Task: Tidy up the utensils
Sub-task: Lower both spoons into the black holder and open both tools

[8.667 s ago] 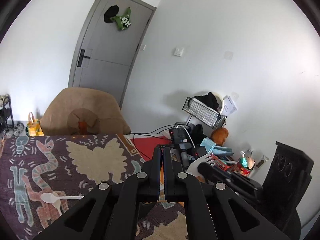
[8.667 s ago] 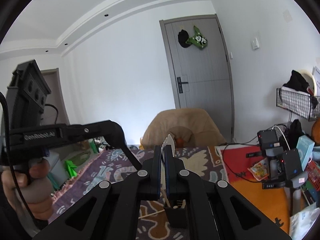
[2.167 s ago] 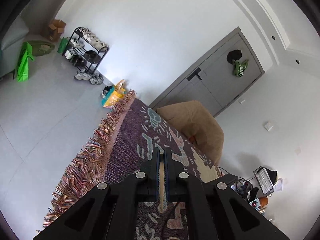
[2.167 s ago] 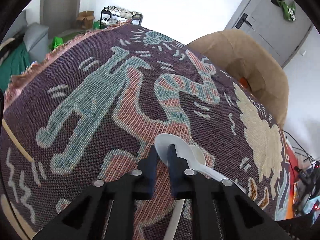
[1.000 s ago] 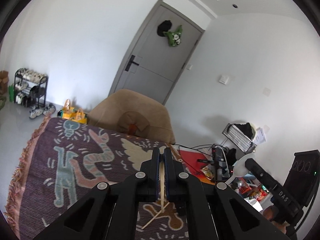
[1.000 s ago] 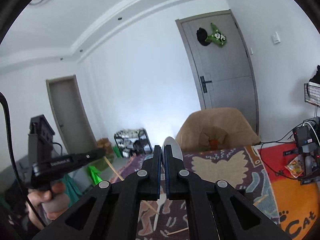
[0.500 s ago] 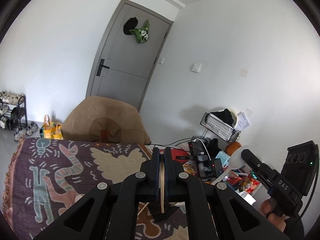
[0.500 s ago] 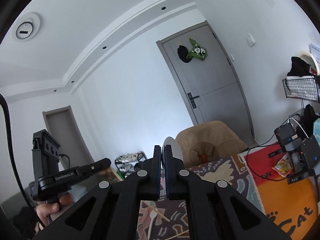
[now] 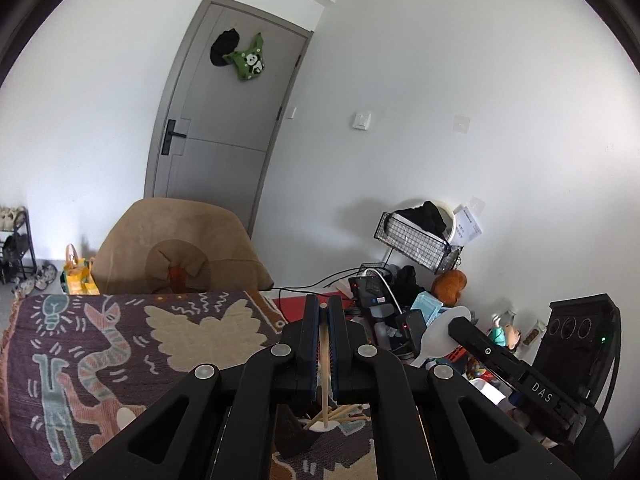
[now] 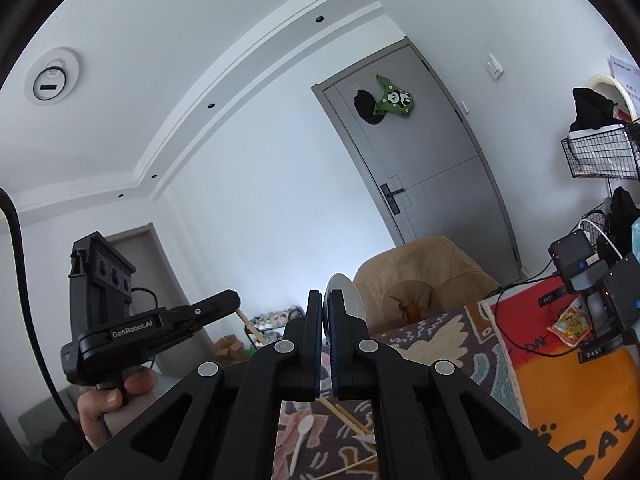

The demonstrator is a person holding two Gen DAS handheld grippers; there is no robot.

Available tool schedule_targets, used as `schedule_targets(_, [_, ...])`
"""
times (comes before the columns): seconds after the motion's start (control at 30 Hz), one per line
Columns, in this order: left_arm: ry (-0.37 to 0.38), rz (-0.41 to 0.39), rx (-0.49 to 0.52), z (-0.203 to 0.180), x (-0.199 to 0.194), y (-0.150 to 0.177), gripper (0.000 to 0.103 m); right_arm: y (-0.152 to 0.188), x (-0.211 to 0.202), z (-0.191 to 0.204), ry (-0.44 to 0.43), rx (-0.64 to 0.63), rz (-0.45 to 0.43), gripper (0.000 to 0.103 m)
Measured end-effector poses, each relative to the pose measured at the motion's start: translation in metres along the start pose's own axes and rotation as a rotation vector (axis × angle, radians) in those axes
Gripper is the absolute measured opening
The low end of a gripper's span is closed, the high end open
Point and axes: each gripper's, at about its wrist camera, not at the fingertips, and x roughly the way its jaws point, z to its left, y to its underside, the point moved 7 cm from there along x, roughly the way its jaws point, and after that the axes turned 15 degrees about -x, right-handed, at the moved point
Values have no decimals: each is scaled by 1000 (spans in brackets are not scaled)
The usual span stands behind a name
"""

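- The left gripper (image 9: 324,304) has its jaws pressed together on a chopstick (image 9: 325,360). The stick stands almost upright between the pads, and its low end hangs at 6 o'clock, over the holder (image 9: 290,440).
- The pinch takes the stick near its top. I think that if the low end knocks on the rim or on the sticks already inside, it can swing in the pads and fall outside.
- The holder looks light and narrow. A sideways push from the stick or from the jaws may tip it and spill what is in it onto the cloth (image 9: 120,344).
- The right gripper (image 10: 325,300) has its jaws shut on a white spoon (image 10: 346,292). The bowl stands out above the tips, at 12 o'clock, and the handle is hidden below.
- In the left view this gripper waits at 3 o'clock, near the left one. If both go to the holder together, they may hit each other or cross their utensils.
- The spoon is smooth and is held by its thin edge, so a quick turn of the wrist could let it slide out.
- Farther out on the cloth lie a loose spoon (image 10: 302,436) and loose chopsticks (image 10: 348,418). A falling utensil may scatter them.
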Motion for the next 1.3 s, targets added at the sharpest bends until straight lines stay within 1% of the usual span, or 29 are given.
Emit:
schedule_targets(0.17, [4,-3,8,-2,0,-4,4,-7,11,2,-16,-18,-16,4])
schedule_targets(0.3, [36,0,-7,-4,-6,-11,4,-13,21,3,-27,-29,-22,4])
schedule_targets(0.4, [43,-15,-8,-6,-13,-19,4,-11,29,0,-32,-38,-21,4])
schedule_targets(0.5, [40,-36,-5,-6,-19,-26,4,2,43,-5,-29,-34,10,4])
schedule_targets(0.63, [20,-56,-2,-1,-22,-30,4,29,62,-14,-27,-11,53,4])
schedule_targets(0.77, [0,-52,-4,8,-19,-28,4,49,74,-21,-25,10,93,4])
schedule_targets(0.97, [-5,-56,-45,28,-15,-33,4,64,84,-19,-19,6,156,5])
schedule_targets(1.0, [-7,-58,-48,30,-15,-33,4,65,85,-20,-20,11,167,7])
schedule_targets(1.07, [-14,-60,-54,34,-12,-34,4,67,84,-20,-27,26,189,21])
schedule_targets(1.1, [-15,-59,-55,34,-10,-33,4,67,81,-20,-22,27,187,40])
schedule_targets(1.13, [-16,-57,-55,35,-7,-32,4,65,75,-20,-12,29,176,54])
schedule_targets(1.17, [-18,-57,-56,35,-4,-31,4,63,71,-20,-7,30,166,57])
schedule_targets(1.23, [-24,-66,-56,35,1,-29,4,60,60,-21,-7,42,147,57])
schedule_targets(1.3, [-18,-62,-50,32,6,-26,4,57,48,-23,12,49,130,57])
